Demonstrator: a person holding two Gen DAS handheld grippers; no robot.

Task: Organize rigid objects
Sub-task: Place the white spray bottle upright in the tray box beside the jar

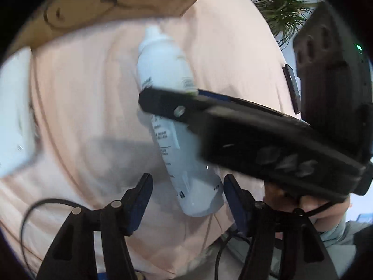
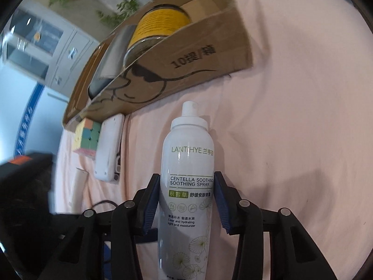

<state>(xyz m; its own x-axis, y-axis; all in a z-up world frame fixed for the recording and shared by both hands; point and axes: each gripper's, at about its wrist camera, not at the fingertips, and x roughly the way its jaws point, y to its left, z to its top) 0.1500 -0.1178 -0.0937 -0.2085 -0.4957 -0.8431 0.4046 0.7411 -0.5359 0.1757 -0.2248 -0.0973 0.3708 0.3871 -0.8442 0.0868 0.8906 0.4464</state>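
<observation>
A white Centella soothing spray bottle (image 2: 187, 175) sits between the fingers of my right gripper (image 2: 187, 200), which is shut on its body over the pink cloth. In the left wrist view the same bottle (image 1: 172, 116) is crossed by the right gripper (image 1: 167, 102), whose black body fills the right side. My left gripper (image 1: 187, 200) is open and empty, its blue pads either side of the bottle's base without touching it. A cardboard box (image 2: 186, 53) beyond holds a yellow-labelled can (image 2: 158, 25) and a grey object (image 2: 109, 60).
A pastel puzzle cube (image 2: 87, 137) and a white remote-like device (image 2: 109, 149) lie by the box's left corner. A pale tube (image 2: 78, 186) lies nearer. A cable (image 1: 35, 212) trails at lower left. A plant (image 1: 282, 7) stands beyond the table.
</observation>
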